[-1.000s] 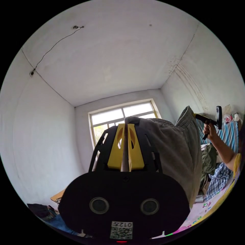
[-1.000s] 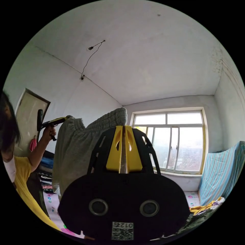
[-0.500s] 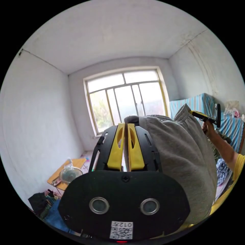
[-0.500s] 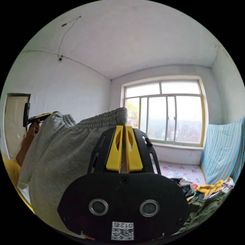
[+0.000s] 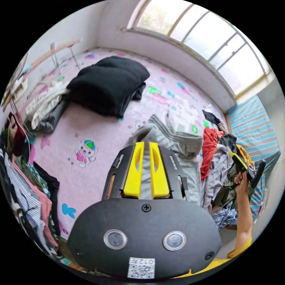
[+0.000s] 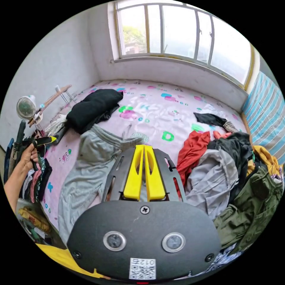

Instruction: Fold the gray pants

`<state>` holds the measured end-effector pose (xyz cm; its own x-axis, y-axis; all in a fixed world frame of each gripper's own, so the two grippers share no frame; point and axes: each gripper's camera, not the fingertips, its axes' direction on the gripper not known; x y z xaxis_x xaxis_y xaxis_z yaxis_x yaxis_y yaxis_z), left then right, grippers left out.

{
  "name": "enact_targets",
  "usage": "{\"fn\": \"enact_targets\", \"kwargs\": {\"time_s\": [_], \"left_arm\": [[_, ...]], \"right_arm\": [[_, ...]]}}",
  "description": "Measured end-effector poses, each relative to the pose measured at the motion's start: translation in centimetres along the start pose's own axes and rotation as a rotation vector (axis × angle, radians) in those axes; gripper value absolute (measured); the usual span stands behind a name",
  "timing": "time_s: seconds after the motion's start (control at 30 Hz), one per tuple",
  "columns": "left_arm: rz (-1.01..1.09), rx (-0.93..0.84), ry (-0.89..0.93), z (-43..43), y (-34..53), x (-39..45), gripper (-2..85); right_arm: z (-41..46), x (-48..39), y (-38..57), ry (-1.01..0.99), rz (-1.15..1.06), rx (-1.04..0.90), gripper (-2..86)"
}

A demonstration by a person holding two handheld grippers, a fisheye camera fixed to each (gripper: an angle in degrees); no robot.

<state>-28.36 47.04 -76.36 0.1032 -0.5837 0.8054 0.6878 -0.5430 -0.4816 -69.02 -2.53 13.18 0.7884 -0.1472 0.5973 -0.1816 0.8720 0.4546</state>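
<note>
The gray pants point(image 5: 178, 142) lie spread on the pink play mat point(image 5: 98, 130), waistband toward the window and legs trailing back toward me point(image 6: 86, 172). My left gripper point(image 5: 146, 144) hovers above them, jaws a narrow gap apart with nothing pinched. In the right gripper view it point(image 6: 49, 139) sits off to the left in a hand, clear of the cloth. My right gripper point(image 6: 144, 146) hangs just beside the waistband's corner, jaws shut and empty. In the left gripper view it point(image 5: 236, 158) is raised over the clothes pile.
A black garment point(image 6: 92, 107) lies on the mat beyond the pants. A heap of mixed clothes point(image 6: 222, 166) takes up the right side by the striped bedding. A fan point(image 6: 26, 107) and a small folding table point(image 6: 56, 93) stand at the left wall, with stacked clothes point(image 5: 26, 190) nearby.
Both grippers held the pants up by the waistband before. Now the pants lie on the mat, out of both grippers, and both cameras have tipped down from ceiling and window to the floor.
</note>
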Motion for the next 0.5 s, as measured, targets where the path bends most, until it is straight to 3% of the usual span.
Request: {"fn": "enact_targets", "kwargs": {"time_s": [0.17, 0.5], "left_arm": [[0.094, -0.076, 0.051, 4.1, 3.2, -2.2, 0.5], [0.084, -0.357, 0.095, 9.0, 20.9, -1.8, 0.3]], "right_arm": [[2.1, 5.7, 6.5, -0.077, -0.032, -0.120, 0.1], [-2.4, 15.0, 29.3, -0.253, 0.250, -0.328, 0.5]]}}
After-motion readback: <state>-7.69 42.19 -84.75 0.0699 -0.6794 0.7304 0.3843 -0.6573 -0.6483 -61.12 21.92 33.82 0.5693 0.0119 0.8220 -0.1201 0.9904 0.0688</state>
